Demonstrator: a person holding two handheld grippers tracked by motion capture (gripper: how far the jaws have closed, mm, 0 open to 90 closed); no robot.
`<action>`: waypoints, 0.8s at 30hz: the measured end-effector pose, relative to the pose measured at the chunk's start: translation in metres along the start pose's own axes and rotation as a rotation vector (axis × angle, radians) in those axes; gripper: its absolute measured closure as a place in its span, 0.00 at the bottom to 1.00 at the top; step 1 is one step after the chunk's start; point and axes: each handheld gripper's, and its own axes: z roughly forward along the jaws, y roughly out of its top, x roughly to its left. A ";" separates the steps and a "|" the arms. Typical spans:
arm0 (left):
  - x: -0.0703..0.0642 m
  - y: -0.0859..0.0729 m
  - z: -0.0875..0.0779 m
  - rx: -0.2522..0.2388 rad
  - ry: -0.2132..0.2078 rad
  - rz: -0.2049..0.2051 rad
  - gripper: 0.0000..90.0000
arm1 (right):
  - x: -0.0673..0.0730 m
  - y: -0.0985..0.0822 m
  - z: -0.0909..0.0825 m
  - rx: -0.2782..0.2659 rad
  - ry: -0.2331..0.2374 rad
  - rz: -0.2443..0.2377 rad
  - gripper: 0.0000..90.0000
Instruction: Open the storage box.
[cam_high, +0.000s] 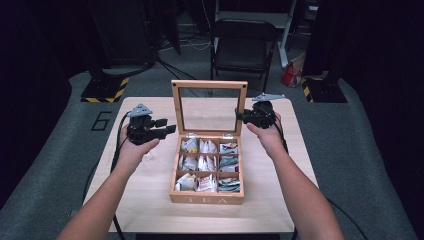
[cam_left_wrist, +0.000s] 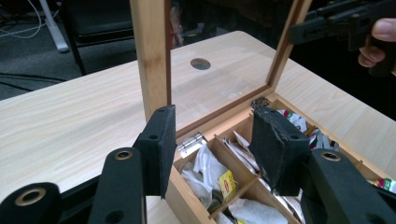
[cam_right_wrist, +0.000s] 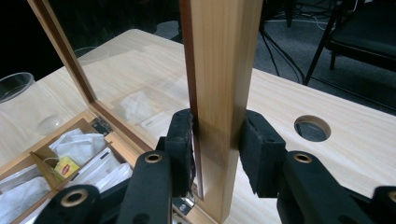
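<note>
On the pale wooden desk (cam_high: 150, 200), right gripper (cam_right_wrist: 215, 149) clamps the wooden tea box's upright glass-paned lid (cam_right_wrist: 219, 70); left gripper (cam_left_wrist: 212, 144) stands apart, empty.

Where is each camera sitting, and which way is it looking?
High view: above the person's side, looking forward and down at the table and tea box; both forearms show.
Left gripper view: rides the left claw, facing the box's hinge corner; its black jaws show.
Right gripper view: rides the right claw, facing the lid frame it clamps.
All share the upright lid.
</note>
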 end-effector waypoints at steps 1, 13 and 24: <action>0.000 -0.001 -0.001 0.006 0.001 0.004 0.55 | -0.001 0.000 0.001 -0.002 -0.002 -0.004 0.73; -0.002 -0.011 -0.010 0.014 -0.007 0.007 0.53 | -0.005 0.005 0.012 0.018 -0.036 0.017 0.72; 0.000 -0.022 -0.013 0.033 -0.001 0.006 0.52 | -0.006 0.007 0.016 0.031 -0.050 0.024 0.72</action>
